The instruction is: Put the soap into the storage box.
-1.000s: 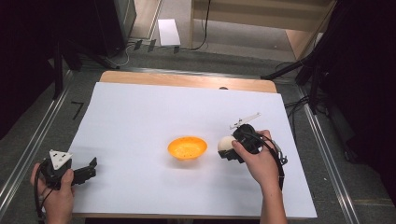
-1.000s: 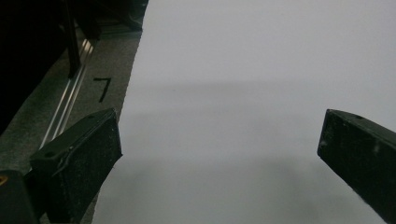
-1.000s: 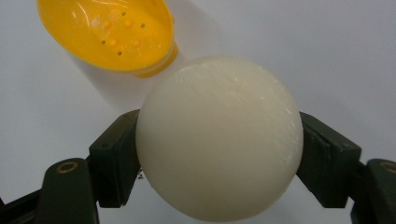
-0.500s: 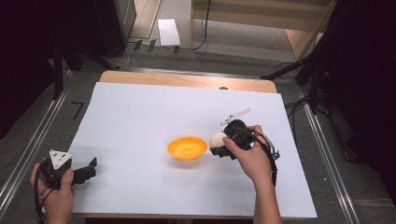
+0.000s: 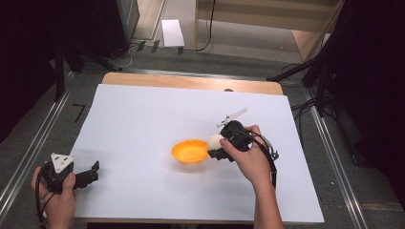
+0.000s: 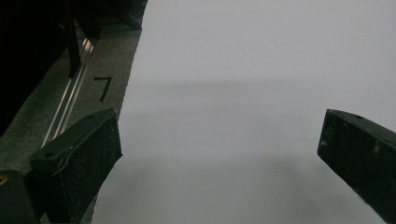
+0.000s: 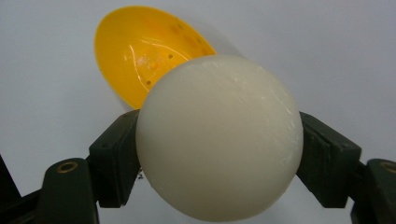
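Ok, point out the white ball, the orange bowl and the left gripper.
white ball (image 7: pixel 219 140), right gripper view, middle of its front.
orange bowl (image 5: pixel 188 150), high view, inner floor.
left gripper (image 5: pixel 93 171), high view, between its fingers.

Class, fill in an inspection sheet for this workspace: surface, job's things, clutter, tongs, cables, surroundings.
Surface: white sheet covering a wooden table.
Job's things: orange bowl with small holes, on the sheet; white ball beside its right rim.
Clutter: nothing seen.
Tongs: right tongs shut on the white ball; left tongs open, holding nothing, at the sheet's near-left corner.
Cables: black cable over the right wrist.
Surroundings: dark floor, metal rails, white box beyond the table.
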